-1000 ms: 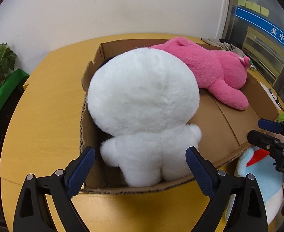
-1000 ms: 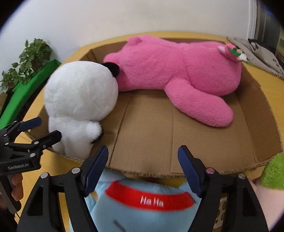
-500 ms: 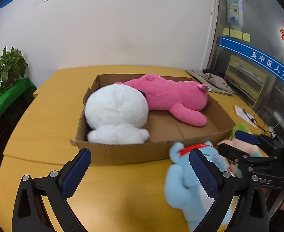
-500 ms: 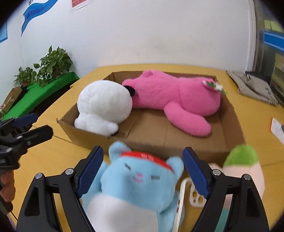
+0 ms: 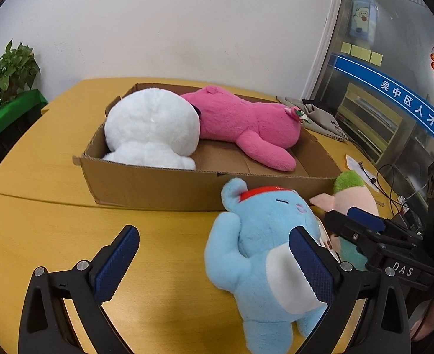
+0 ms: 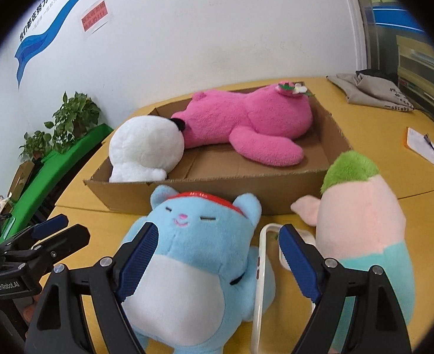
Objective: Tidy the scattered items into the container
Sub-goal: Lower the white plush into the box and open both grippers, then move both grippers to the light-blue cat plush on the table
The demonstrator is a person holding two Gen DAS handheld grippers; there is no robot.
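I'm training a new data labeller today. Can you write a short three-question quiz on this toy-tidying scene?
1. True or false: the white plush lies inside the cardboard box.
2. Which toy sits between the fingers of the right hand-held gripper? A) pink plush B) blue plush C) green-topped plush
3. Fill in: the pink plush lies in the ____.

Key: 1 true. 2 B, the blue plush; the pads are not pressing it. 3 box.
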